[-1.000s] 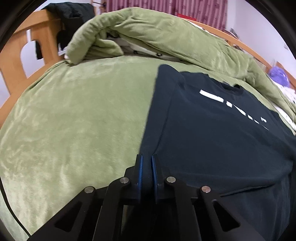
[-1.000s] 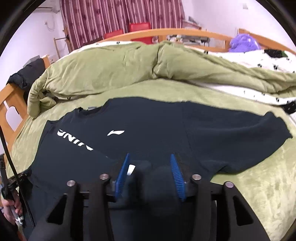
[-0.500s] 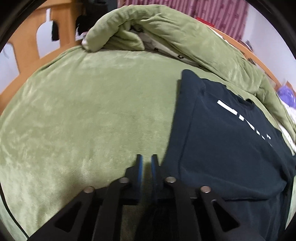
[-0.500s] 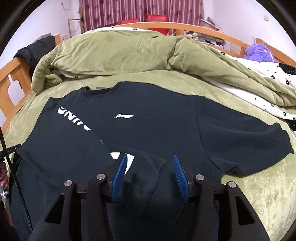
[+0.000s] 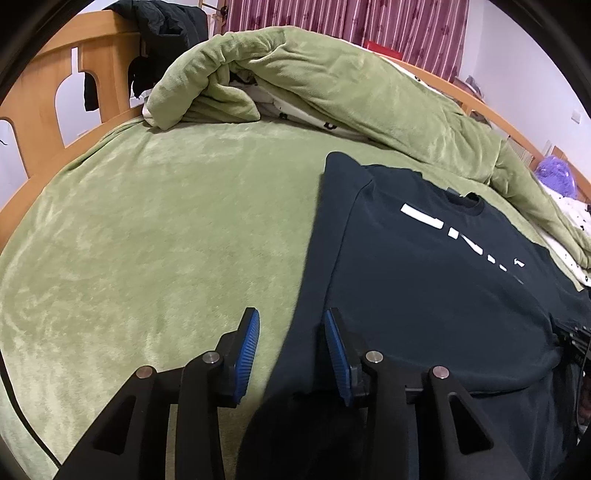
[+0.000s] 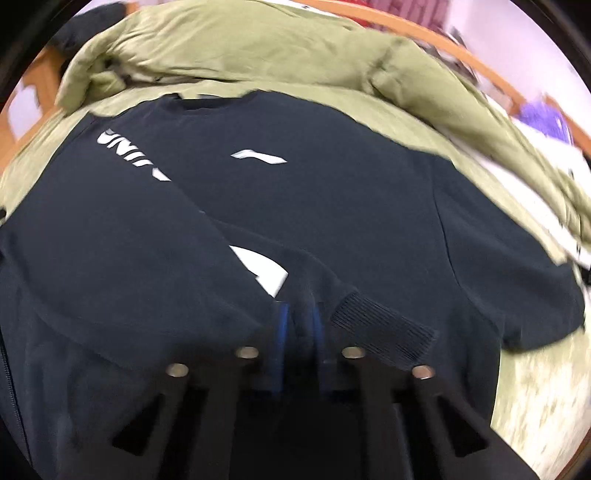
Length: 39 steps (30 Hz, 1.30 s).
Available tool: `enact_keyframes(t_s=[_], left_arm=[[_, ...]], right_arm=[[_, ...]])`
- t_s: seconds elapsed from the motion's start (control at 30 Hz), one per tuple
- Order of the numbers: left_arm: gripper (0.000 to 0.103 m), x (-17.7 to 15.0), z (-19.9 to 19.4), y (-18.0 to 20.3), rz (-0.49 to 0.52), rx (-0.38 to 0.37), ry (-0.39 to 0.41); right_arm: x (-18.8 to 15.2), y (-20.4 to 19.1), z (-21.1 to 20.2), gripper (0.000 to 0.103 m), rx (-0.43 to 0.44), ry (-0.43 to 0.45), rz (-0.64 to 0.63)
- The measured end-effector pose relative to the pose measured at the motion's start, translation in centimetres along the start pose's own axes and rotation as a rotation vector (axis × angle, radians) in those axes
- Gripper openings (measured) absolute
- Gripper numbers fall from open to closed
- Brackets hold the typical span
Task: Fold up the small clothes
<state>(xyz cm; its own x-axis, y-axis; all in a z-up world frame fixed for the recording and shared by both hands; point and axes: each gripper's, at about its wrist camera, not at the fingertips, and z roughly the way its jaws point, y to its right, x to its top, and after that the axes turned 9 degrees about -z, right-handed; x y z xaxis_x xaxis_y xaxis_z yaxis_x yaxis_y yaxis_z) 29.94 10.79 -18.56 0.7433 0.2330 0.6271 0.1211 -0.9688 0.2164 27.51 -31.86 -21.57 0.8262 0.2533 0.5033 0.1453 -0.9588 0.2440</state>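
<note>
A dark navy sweatshirt (image 5: pixel 424 280) with white lettering lies flat on the green bed cover, its left side folded inward. My left gripper (image 5: pixel 291 350) hovers over the folded left edge. Its jaws are opening, and the blue pads (image 5: pixel 247 350) touch no cloth. In the right wrist view the sweatshirt (image 6: pixel 332 192) fills the frame, with one sleeve folded across the chest and its ribbed cuff (image 6: pixel 384 332) lying by the fingers. My right gripper (image 6: pixel 300 321) is shut on a bunch of that sleeve's cloth just beside the cuff.
A green duvet (image 5: pixel 295 81) is heaped along the far side of the bed. A wooden bed frame (image 5: pixel 40 92) with a dark jacket (image 5: pixel 166 22) rises at the left. A purple plush toy (image 5: pixel 557 173) sits at the far right. Bare green cover (image 5: pixel 166 240) spreads left of the sweatshirt.
My left gripper's jaws have parted over the sweatshirt's edge. My right gripper has come down, rolled, and shut on the folded sleeve that lay between its open jaws.
</note>
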Motion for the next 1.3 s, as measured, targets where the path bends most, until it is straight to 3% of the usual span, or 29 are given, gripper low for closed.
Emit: enact_keyframes(t_s=[0.2, 0.27, 0.43, 0.53, 0.57, 0.67, 0.8, 1.0, 1.3], left_arm=[[0.038, -0.2, 0.0, 0.4, 0.005, -0.007, 0.002], [0.039, -0.4, 0.4, 0.6, 0.016, 0.006, -0.009], [0.039, -0.5, 0.6, 1.0, 0.029, 0.026, -0.021], [0.050, -0.2, 0.0, 1.2, 0.020, 0.027, -0.003], [0.054, 0.1, -0.3, 1.4, 0.013, 0.028, 0.010], [0.058, 0.7, -1.0, 2.1, 0.005, 0.023, 0.031], [0.059, 1.4, -2.0, 3.8, -0.006, 0.012, 0.052], [0.062, 2.5, -3.2, 7.8, 0.011, 0.005, 0.095], [0.062, 3.0, -3.6, 14.6, 0.054, -0.014, 0.111]], right_arm=[[2.6, 2.2, -2.9, 0.005, -0.032, 0.182, 0.076], [2.3, 3.0, -2.3, 0.005, -0.036, 0.149, 0.104], [0.8, 2.8, 1.9, 0.007, -0.048, -0.035, 0.062], [0.9, 3.0, 0.8, 0.016, -0.033, -0.039, 0.068], [0.8, 3.3, 0.2, 0.025, -0.024, -0.034, 0.084], [0.2, 4.6, -2.5, 0.044, -0.016, 0.033, 0.136], [-0.1, 8.5, -6.1, 0.054, -0.019, 0.118, 0.234], [-1.3, 15.5, -9.2, 0.057, -0.071, 0.174, 0.359], [-6.1, 22.8, -10.4, 0.058, -0.181, 0.130, 0.362]])
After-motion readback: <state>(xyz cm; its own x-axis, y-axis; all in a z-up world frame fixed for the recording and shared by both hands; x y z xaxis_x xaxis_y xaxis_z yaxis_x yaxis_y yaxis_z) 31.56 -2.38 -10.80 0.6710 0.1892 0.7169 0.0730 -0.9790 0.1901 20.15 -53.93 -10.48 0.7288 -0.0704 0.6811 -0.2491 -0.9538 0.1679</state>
